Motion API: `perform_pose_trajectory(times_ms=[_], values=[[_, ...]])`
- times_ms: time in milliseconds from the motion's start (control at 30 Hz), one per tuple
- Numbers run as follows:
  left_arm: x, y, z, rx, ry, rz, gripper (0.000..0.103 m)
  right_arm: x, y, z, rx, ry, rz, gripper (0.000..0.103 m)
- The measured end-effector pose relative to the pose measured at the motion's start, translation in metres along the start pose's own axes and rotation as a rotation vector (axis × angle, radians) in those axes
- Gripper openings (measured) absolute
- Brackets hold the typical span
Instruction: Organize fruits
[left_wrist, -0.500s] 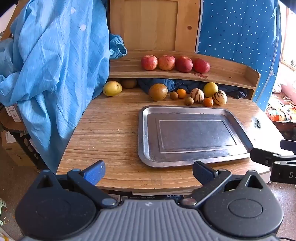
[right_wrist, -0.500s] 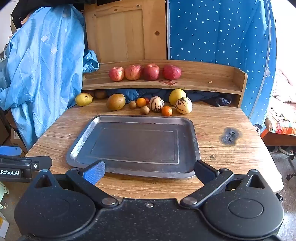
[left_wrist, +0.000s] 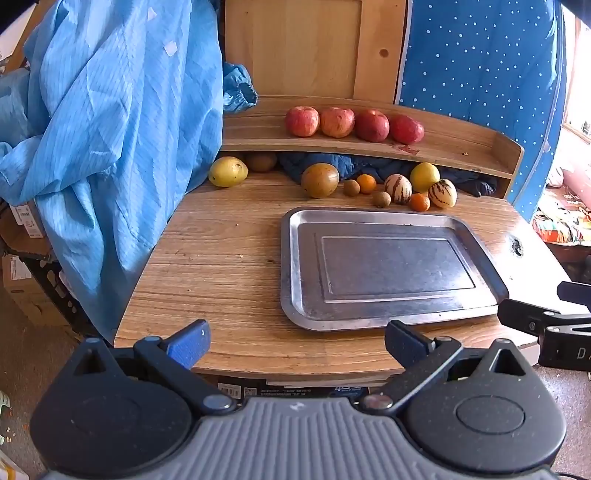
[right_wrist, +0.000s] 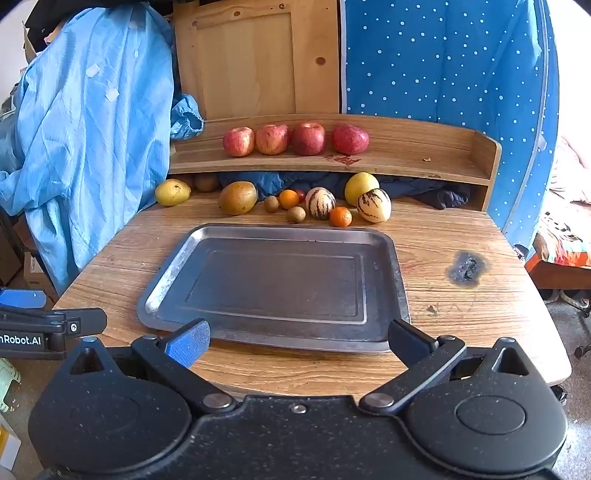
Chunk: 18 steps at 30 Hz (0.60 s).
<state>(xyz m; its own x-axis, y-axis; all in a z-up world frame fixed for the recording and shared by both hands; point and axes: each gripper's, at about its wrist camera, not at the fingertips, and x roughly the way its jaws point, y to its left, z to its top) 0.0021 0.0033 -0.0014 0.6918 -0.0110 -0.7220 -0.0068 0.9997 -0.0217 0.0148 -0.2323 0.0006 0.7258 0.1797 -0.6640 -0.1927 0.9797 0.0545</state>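
At the bottom of the left wrist view, the left gripper (left_wrist: 297, 341) has its two fingers spread wide, holding nothing, over the near edge of the wooden table (left_wrist: 221, 266). The right gripper (right_wrist: 299, 341) sits the same way at the bottom of its own view: jaws wide apart, empty, tips just above the near rim of the metal tray (right_wrist: 384, 236). Each gripper also shows at the edge of the other's view, the right one at the lower right of the left view and the left one at the lower left of the right view.

The tray lies flat in the middle of the table with nothing on it. To its right in the right wrist view, a dark burn mark (right_wrist: 467, 267) stains the wood.

Beyond the tray, in the centre of the frame, the loose fruit lies in a row along the back of the table: a yellow mango (right_wrist: 172, 192) at the left, a larger brownish mango (right_wrist: 237, 197), two small kiwis (right_wrist: 271, 204), two oranges (right_wrist: 340, 216), two striped melons (right_wrist: 373, 205) and a yellow round fruit (right_wrist: 361, 186).

Above them, on the raised wooden shelf (right_wrist: 424, 147), four red apples (right_wrist: 273, 139) stand side by side. A blue garment (right_wrist: 92, 129) hangs at the left of the frame, and a blue dotted cloth (right_wrist: 443, 55) fills the upper right.
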Motion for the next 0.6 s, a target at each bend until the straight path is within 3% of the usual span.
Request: perform_pose_trajectory(times_ms=[600], values=[[0.0069, 0.0043, 0.0018, -0.017, 0.022, -0.001, 0.102, 0.0065, 0.0044, 0.0039, -0.006, 0.020, 0.004, 0.102]])
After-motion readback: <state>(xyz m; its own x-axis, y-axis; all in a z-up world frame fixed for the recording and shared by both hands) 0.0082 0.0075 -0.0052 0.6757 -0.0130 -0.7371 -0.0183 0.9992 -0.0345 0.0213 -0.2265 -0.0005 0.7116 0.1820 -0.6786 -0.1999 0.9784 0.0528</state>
